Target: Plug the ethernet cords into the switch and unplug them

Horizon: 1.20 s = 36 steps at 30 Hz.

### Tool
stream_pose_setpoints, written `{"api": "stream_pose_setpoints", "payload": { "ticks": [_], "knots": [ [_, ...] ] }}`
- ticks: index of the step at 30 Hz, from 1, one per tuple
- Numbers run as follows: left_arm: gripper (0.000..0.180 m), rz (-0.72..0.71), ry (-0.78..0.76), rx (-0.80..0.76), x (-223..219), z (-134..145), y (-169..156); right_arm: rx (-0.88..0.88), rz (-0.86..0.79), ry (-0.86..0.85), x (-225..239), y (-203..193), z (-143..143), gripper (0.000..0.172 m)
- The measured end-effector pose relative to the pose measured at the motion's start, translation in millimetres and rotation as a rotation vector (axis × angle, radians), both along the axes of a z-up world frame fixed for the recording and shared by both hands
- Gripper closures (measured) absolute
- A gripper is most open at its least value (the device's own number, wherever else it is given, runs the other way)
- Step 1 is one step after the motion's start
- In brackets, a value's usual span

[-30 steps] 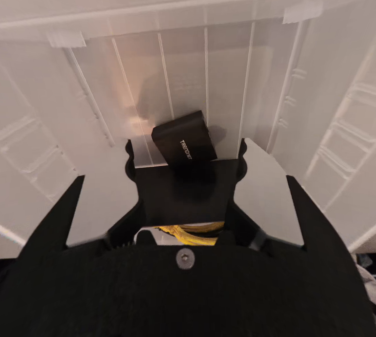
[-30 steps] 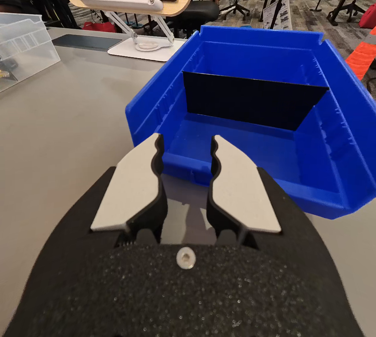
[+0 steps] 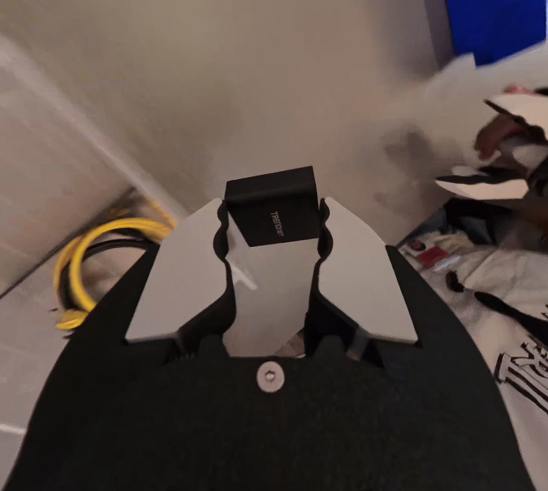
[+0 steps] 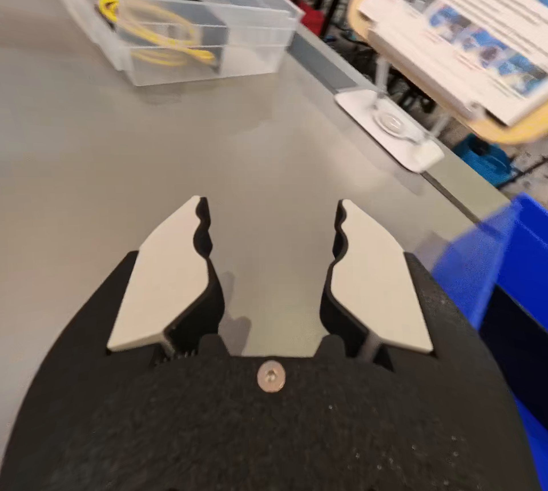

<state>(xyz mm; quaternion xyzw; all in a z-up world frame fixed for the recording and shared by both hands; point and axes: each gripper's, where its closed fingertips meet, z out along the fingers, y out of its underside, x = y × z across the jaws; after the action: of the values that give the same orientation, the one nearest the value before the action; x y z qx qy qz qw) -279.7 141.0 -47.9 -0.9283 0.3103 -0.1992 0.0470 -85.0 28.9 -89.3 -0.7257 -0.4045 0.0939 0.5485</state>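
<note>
Left wrist view
- Surface: a plain grey tabletop, blurred with motion; the clear bin's wall is a pale streak at left.
- Left gripper: closed on the black switch, both pads pressed to its sides, the box held clear of the table.
- Writing: a pale brand word runs along the switch's top face.
- Cords: yellow ethernet cords, coiled with darker strands, lie low at left by the bin wall.
- Right edge: a blue bin at top; below it a hand on the other gripper, and pale cloth printed with dark lettering.

Right wrist view
- Right gripper: jaws wide apart, only bare tabletop between them.
- Clear bin: far left on the table, black divider inside, yellow cords coiled in the near compartment.
- Room: cluttered floor and furniture legs beyond the table edge.
- Writing: a wooden-edged board on a white stand carries an instruction sheet with pictures and text, too blurred to read.
- Blue bin: at the right edge, beside the gripper.
</note>
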Motion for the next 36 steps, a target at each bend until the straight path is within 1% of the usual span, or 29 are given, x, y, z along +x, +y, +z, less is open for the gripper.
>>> {"api": "stream_pose_setpoints", "payload": {
  "ticks": [2, 5, 7, 10, 11, 13, 15, 17, 19, 23, 26, 28, 30, 31, 32, 33, 34, 36],
  "knots": [
    [0.122, -0.090, 0.003, 0.004, 30.2, -5.0, -25.8, 0.010, 0.089, -0.047, -34.4, 7.3, 2.8, 0.088],
    [0.122, -0.169, -0.030, -0.011, 70.4, -10.7, -57.1, 0.009, 0.172, -0.077, -74.6, 20.9, 7.9, 0.080],
    [0.122, -0.210, -0.042, -0.020, 89.0, -13.0, -74.4, 0.004, 0.182, -0.096, -87.9, 29.5, 7.1, 0.074],
    [0.123, -0.245, -0.044, -0.025, 105.5, -15.1, -92.6, 0.023, 0.185, -0.113, -92.8, 35.1, 5.2, 0.074],
    [0.123, -0.245, -0.044, -0.026, 109.3, -15.9, -95.8, 0.028, 0.191, -0.108, -93.3, 34.0, 5.6, 0.076],
    [0.123, -0.248, -0.043, -0.044, 115.0, -18.2, -102.0, 0.050, 0.218, -0.099, -95.3, 28.8, 7.7, 0.087],
    [0.123, -0.245, -0.046, -0.055, 119.4, -18.9, -104.8, 0.071, 0.227, -0.130, -94.7, 25.1, 7.1, 0.099],
    [0.123, -0.251, -0.053, -0.038, 122.0, -18.6, -104.6, 0.071, 0.205, -0.160, -90.6, 25.7, 5.7, 0.099],
    [0.123, -0.239, -0.092, -0.038, 125.7, -16.1, -106.1, 0.075, 0.210, -0.158, -88.0, 23.9, 7.3, 0.099],
    [0.123, -0.222, -0.245, -0.052, 130.6, -2.6, -109.8, 0.077, 0.236, -0.087, -84.9, 17.1, 15.1, 0.100],
    [0.121, -0.229, -0.360, -0.023, 119.0, 1.7, -110.1, 0.027, 0.300, 0.018, -82.0, 11.2, 19.2, 0.100],
    [0.120, -0.186, -0.508, -0.001, 110.1, 5.3, -110.6, -0.057, 0.372, 0.140, -80.5, 4.6, 22.8, 0.100],
    [0.121, -0.133, -0.717, -0.006, 103.0, 13.7, -114.5, -0.158, 0.446, 0.310, -78.6, -1.1, 30.6, 0.100],
    [0.126, -0.105, -0.804, 0.015, 98.5, 16.7, -114.3, -0.231, 0.516, 0.417, -79.7, -7.7, 36.6, 0.100],
    [0.128, -0.080, -0.854, 0.070, 92.6, 16.3, -112.2, -0.310, 0.561, 0.524, -80.1, -10.8, 42.3, 0.100],
    [0.130, -0.075, -0.855, 0.155, 86.3, 11.3, -110.3, -0.394, 0.597, 0.613, -80.6, -12.2, 45.7, 0.100],
    [0.131, -0.101, -0.818, 0.248, 81.0, 3.2, -111.1, -0.473, 0.644, 0.702, -81.4, -14.8, 49.9, 0.100],
    [0.132, -0.209, -0.751, 0.412, 78.1, -6.2, -121.9, -0.628, 0.737, 0.874, -83.0, -20.6, 58.4, 0.100]
  ]
}}
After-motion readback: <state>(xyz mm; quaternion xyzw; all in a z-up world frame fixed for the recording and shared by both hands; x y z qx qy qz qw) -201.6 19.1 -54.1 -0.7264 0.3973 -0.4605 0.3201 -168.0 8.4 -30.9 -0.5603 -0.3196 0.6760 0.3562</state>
